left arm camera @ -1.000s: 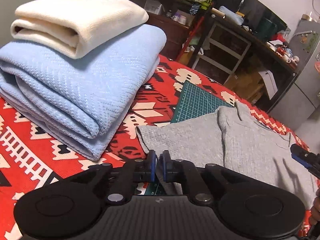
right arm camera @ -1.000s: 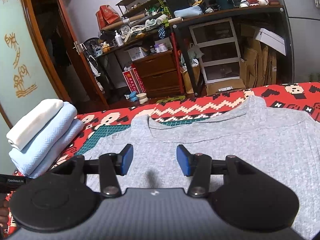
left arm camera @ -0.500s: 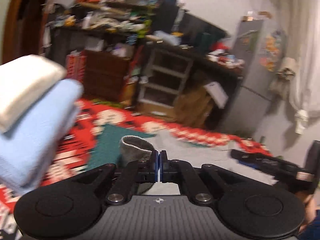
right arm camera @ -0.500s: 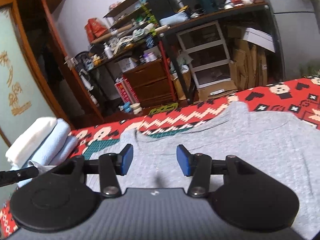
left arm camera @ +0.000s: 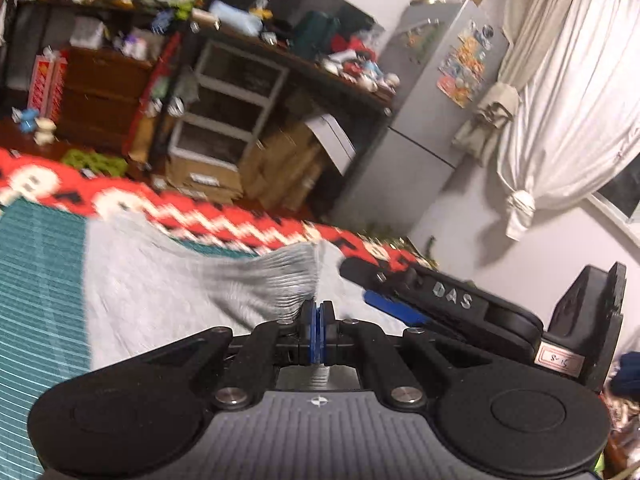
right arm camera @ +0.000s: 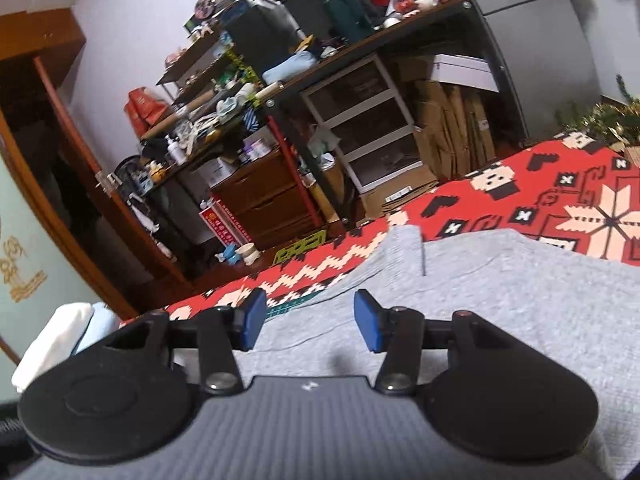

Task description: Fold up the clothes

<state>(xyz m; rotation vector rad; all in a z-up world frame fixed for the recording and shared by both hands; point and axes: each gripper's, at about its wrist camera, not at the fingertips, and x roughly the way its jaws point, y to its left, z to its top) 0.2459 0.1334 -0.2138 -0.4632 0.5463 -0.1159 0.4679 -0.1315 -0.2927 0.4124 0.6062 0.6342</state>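
Left gripper (left arm camera: 319,330): blue pads pressed together, a ribbed grey fold pinched between them and rising toward 12 o'clock; the tool is raised off the surface and tilted. Right gripper (right arm camera: 310,320): jaws wide apart, nothing between the blue pads, held low over flat grey cloth, pointing toward 12 o'clock. In the left wrist view the right gripper lies at 3 o'clock, its fingers aimed toward 9 to 10 o'clock, near the left fingertips but apart.

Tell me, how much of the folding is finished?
Two folded pieces, the white towel and blue towel, sit stacked aside. The left gripper pinches the grey shirt sleeve, lifting it across. The right gripper waits open. Most shirt folds remain.
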